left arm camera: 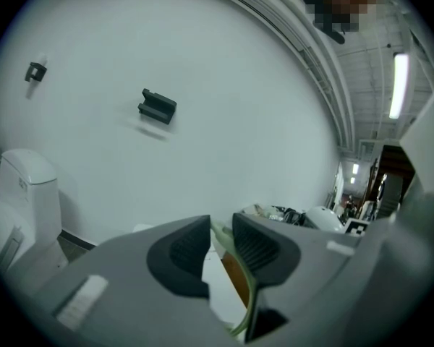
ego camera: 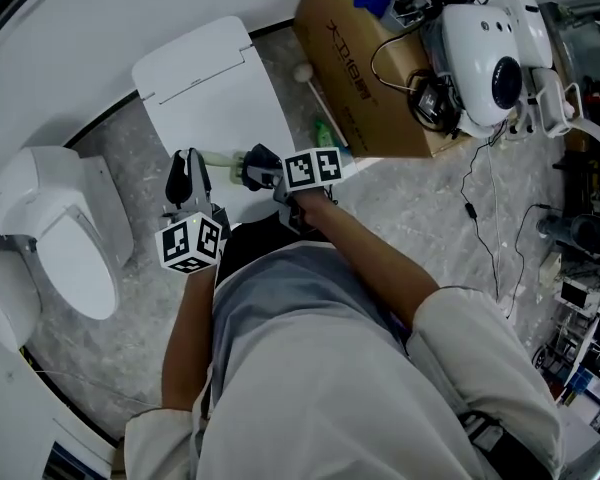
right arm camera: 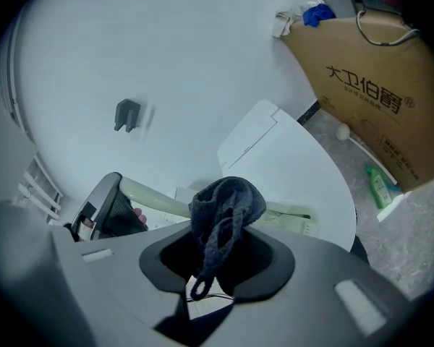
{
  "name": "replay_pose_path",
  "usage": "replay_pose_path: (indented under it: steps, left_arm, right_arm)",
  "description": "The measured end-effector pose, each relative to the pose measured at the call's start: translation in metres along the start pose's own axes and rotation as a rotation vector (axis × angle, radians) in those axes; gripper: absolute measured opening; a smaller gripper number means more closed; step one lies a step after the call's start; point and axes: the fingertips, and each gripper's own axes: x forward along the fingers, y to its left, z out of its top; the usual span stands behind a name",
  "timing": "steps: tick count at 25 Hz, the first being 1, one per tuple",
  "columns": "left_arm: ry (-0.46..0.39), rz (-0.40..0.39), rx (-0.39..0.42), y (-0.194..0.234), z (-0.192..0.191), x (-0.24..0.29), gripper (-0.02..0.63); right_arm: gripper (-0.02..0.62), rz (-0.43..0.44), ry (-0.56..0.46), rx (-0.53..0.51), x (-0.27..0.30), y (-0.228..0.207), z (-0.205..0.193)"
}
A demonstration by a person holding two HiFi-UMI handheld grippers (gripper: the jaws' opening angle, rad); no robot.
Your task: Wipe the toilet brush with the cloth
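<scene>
A pale green toilet brush handle (ego camera: 223, 157) lies level between my two grippers, above a white lid. My left gripper (ego camera: 188, 165) is shut on one end of it; in the left gripper view the green handle (left arm camera: 250, 288) runs between the closed jaws (left arm camera: 220, 244). My right gripper (ego camera: 258, 166) is shut on a dark grey-blue cloth (right arm camera: 228, 204). The bunched cloth sits against the handle (right arm camera: 152, 198), with the left gripper (right arm camera: 105, 210) at the handle's far end. A pale green part of the brush (right arm camera: 289, 219) shows past the cloth; the bristles are hidden.
A white lid or panel (ego camera: 210, 83) leans by the wall under the grippers. A white toilet (ego camera: 65, 238) stands at left. A cardboard box (ego camera: 365, 68), a green bottle (ego camera: 325, 133), a white device (ego camera: 485, 63) and loose cables (ego camera: 475, 203) crowd the right.
</scene>
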Motion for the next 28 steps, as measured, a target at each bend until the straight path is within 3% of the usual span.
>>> replay_pose_path:
  steps: [28]
  left_arm:
    - [0.009, 0.034, -0.044, 0.024, 0.003, -0.006, 0.000]
  right_arm:
    - [0.095, 0.151, -0.020, -0.039, -0.011, 0.081, 0.024]
